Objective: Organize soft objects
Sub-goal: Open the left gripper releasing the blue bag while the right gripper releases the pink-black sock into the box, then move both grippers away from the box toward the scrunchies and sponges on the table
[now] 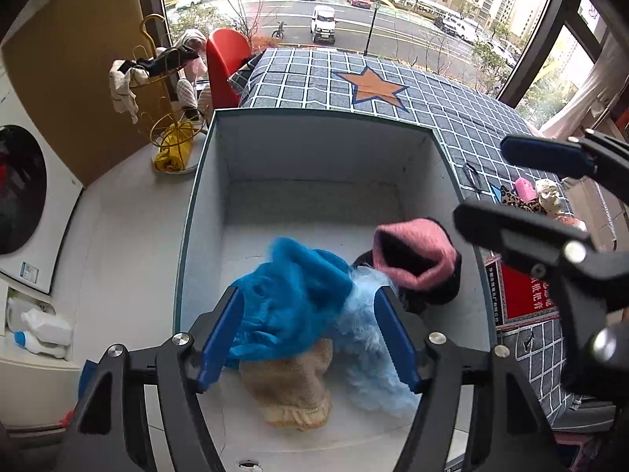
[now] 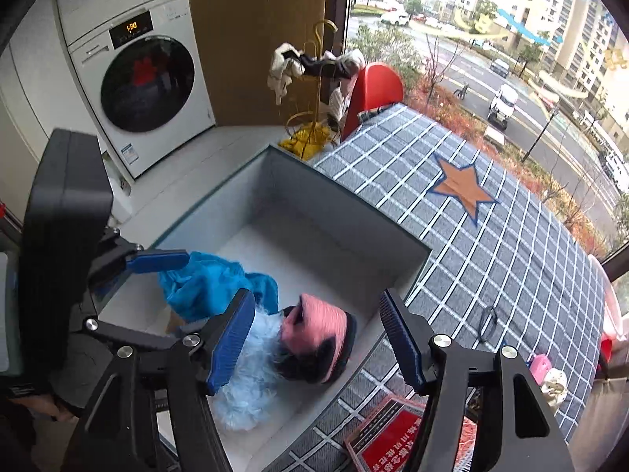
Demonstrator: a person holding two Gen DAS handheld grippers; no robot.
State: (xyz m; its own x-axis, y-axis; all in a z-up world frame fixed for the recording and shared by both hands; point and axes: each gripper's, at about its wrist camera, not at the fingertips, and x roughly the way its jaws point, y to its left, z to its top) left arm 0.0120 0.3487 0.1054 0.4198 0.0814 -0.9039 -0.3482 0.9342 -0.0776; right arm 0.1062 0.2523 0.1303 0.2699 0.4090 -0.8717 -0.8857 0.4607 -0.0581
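With both pairs of jaws spread and empty above the white storage box (image 1: 196, 212), the left gripper (image 1: 306, 338) and right gripper (image 2: 316, 338) leave the blue fuzzy garment (image 1: 291, 299) and pink sock (image 1: 412, 255) lying inside, apparently dropped there for sorting.

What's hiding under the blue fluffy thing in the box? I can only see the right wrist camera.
Observer: A tan fuzzy piece lies under the bright blue one, on the floor of the box.
Operator: Is anything next to the little pink thing on the checked cloth? A black arm blocks my view there.
Observer: Yes, a leopard-print piece lies right beside it on the cloth.
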